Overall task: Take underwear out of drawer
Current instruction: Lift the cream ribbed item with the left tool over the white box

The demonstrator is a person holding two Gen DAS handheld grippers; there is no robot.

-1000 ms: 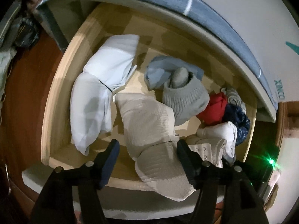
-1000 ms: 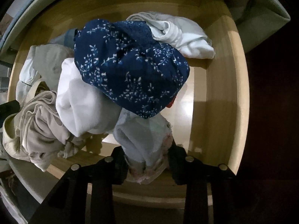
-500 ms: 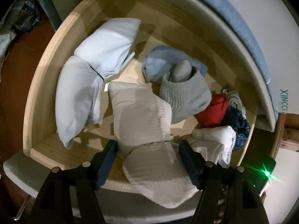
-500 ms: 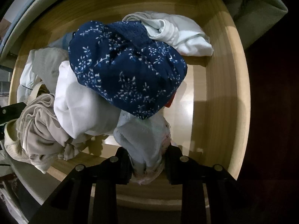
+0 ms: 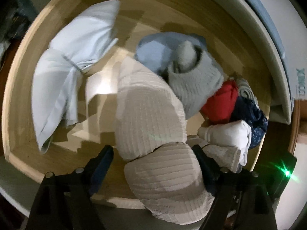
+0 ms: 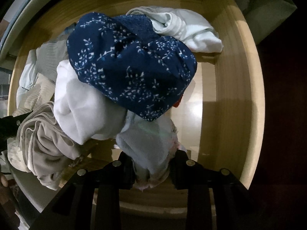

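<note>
Two claws work the wooden drawer (image 5: 17, 88): the right claw (image 6: 151, 164) pinches a soft, light pale garment (image 6: 149, 149) at the front edge, best held by its bunched fold; the left claw (image 5: 153, 157) straddles cream ribbed underwear (image 5: 149, 115), spread wide and lower than a second earlier.

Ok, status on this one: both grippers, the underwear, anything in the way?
Left gripper open, straddling beige ribbed garment. Right gripper shut on pale garment. Navy floral piece overlaps it, still in drawer.
</note>
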